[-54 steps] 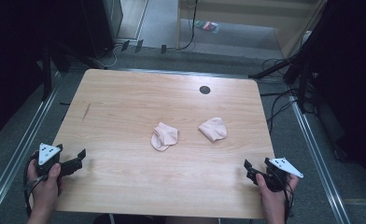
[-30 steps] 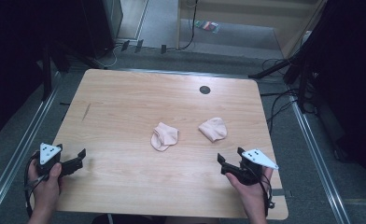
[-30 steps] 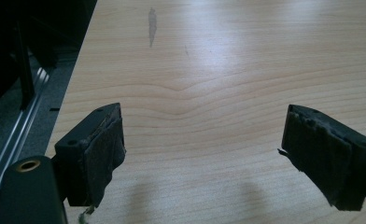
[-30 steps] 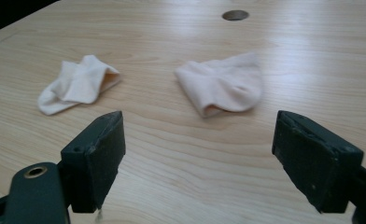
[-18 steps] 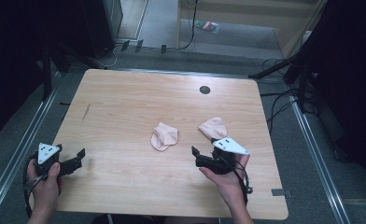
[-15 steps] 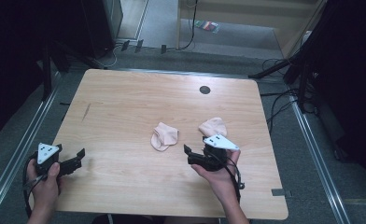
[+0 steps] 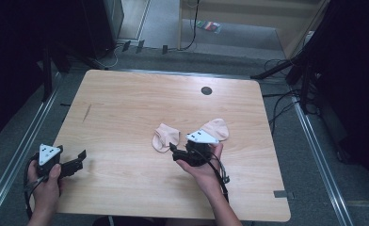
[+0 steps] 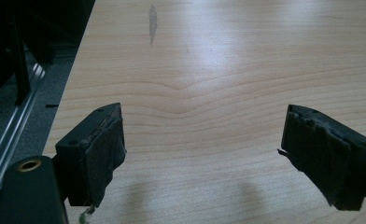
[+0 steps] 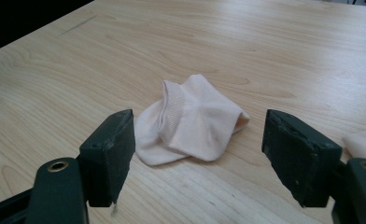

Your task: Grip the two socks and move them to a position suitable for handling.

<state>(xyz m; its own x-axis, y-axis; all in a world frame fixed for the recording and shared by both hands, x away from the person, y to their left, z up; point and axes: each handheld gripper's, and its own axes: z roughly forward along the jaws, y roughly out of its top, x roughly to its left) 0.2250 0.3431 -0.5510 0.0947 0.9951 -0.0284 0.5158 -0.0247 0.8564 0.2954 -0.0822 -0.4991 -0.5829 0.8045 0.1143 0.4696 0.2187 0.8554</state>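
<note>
Two pale pink socks lie near the middle of the wooden table [image 7: 126,103]. The left sock [image 7: 165,137] [image 9: 190,121] is crumpled, cuff toward the left. The second sock [image 7: 216,128] lies to its right, and its edge [image 9: 365,142] shows in the right gripper view. My right gripper [image 7: 174,152] [image 9: 197,154] is open, just short of the left sock, its jaws pointing at it with nothing between them. My left gripper [image 7: 81,160] [image 8: 202,149] is open over bare wood at the table's front left corner.
A dark round grommet [image 7: 206,90] sits near the table's far edge. A dark streak [image 7: 87,112] [image 8: 152,18] marks the wood at the left. Metal rails [image 7: 22,150] run along both sides. Cables [image 7: 281,103] lie on the floor at the right.
My right gripper has moved from the table's front right corner leftward and forward to the left sock. The left gripper and both socks have stayed put.
</note>
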